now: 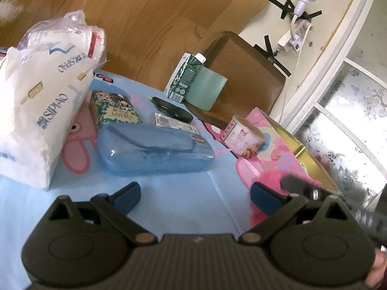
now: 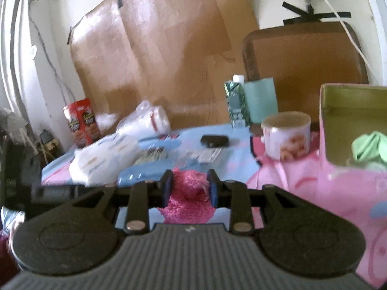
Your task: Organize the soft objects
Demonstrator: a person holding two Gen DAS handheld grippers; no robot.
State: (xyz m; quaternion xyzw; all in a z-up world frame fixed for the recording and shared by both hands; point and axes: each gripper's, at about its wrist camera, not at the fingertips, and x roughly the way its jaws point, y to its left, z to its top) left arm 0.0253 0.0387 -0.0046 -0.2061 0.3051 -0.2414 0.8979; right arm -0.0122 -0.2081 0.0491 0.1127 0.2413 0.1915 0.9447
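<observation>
The right gripper (image 2: 189,189) clamps the fuzzy pink item (image 2: 191,203), not yet boxed; box (image 2: 325,120) at two o'clock; left gripper (image 1: 193,193) wide open, empty.

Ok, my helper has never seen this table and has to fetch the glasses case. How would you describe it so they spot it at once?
Start at the big white tissue pack standing on the blue cartoon tablecloth. Right beside it lies the case, in front of a green patterned box. It is the only translucent blue thing there: long, rounded, lying flat.
</observation>
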